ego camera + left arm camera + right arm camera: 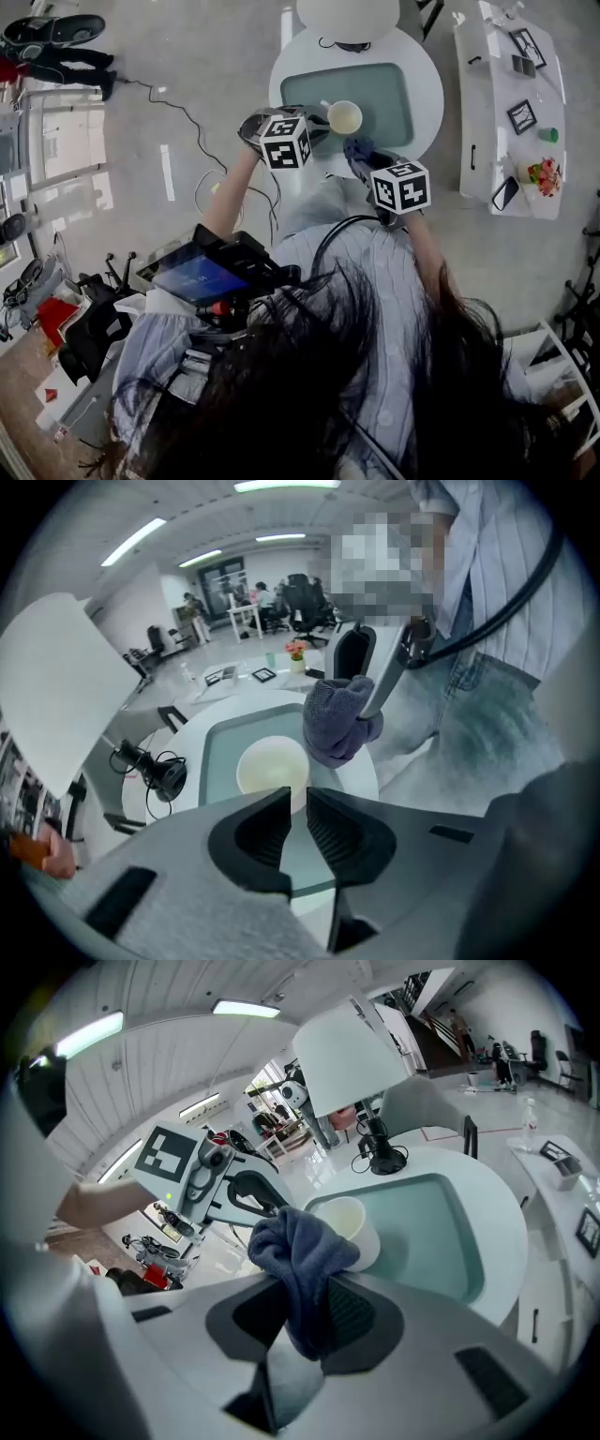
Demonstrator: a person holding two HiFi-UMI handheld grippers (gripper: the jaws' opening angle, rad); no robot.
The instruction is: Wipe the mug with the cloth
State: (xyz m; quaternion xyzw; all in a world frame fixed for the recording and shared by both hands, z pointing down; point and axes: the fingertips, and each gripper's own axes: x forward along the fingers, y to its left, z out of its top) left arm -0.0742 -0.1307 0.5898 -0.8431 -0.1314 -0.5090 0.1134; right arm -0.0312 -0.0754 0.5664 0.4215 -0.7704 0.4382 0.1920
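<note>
Grey office floor surrounds a round white table [427,84] with a pale green panel [389,103] set into its top, seen from above past the person's dark hair and striped shirt [375,309]. Far left, a black cable [187,117] trails across the floor. Next comes the left gripper [299,801], held out over the near-left edge of the table with its marker cube facing up. Its jaws are drawn almost together with only a thin slit between them, and nothing shows in that slit. The pictures do not show whether the tips pinch any part of the mug [344,117]. The mug is cream-coloured and stands upright and open on the near edge of the green panel, just beyond those tips. A black gadget with a cord [155,771] lies on the white rim at the far side of the table, well apart from the mug. Right of the mug is the cloth [298,1251], dark blue and bunched. It hangs down between the jaws of the right gripper [306,1300], which are closed firmly on its lower folds, while the loose upper wad bulges beyond the tips. In the right gripper view the wad covers the mug's near-left rim, and in the left gripper view it sits just beside the rim on the right; real contact cannot be made out. Farthest right, apart from the table, a long white bench [487,103] carries small picture frames [522,115] and a bunch of flowers [542,173]
</note>
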